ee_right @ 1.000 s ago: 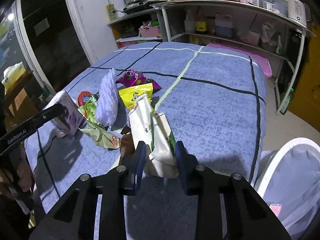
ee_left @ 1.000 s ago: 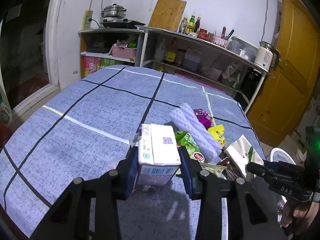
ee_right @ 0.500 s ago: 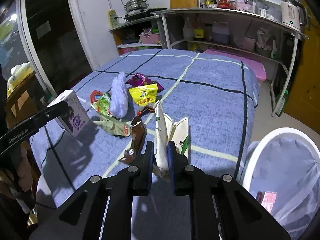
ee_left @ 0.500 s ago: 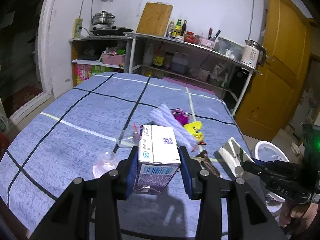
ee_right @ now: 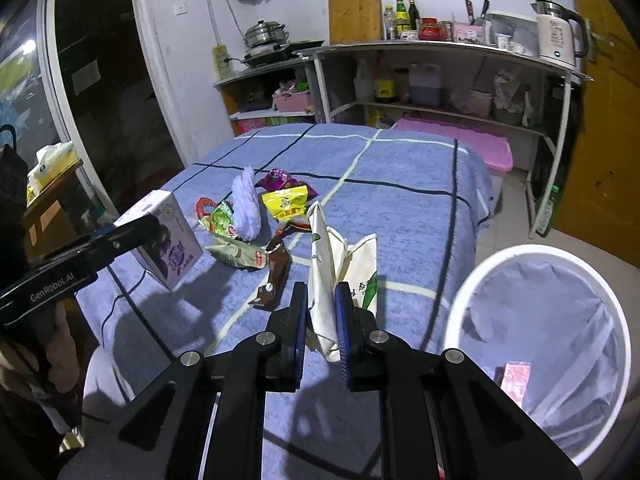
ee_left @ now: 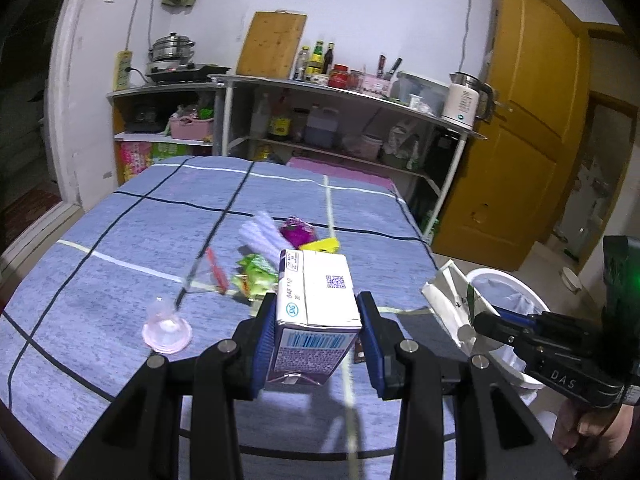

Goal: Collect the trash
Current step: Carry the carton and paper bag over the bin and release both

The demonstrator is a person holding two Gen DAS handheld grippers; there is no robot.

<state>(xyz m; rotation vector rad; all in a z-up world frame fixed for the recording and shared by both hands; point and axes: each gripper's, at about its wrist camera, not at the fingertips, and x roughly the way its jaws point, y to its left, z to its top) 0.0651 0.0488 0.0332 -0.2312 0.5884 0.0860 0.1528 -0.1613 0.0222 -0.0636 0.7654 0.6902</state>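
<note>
My left gripper [ee_left: 317, 320] is shut on a white and purple milk carton [ee_left: 316, 304], held clear above the blue checked table [ee_left: 120, 240]. The same carton [ee_right: 168, 236] shows at the left of the right wrist view. My right gripper [ee_right: 322, 320] is shut on a crumpled white paper bag with green print [ee_right: 340, 268], lifted off the table; in the left wrist view that bag [ee_left: 452, 300] hangs in front of the bin. A white bin [ee_right: 560, 320] lined with a pale bag stands on the floor at the right, a pink item [ee_right: 514, 380] inside.
Wrappers lie mid-table: a lilac foam net [ee_right: 245, 208], a yellow packet [ee_right: 288, 202], a magenta packet [ee_right: 280, 180], a green and red packet [ee_right: 216, 216], a brown wrapper [ee_right: 276, 276]. A small clear cup [ee_left: 166, 326] sits at the left. Shelves and a yellow door stand behind.
The right gripper closed on the paper bag and lifted it toward the bin. The left gripper rose and pulled back with the carton, so the wrappers look farther away.
</note>
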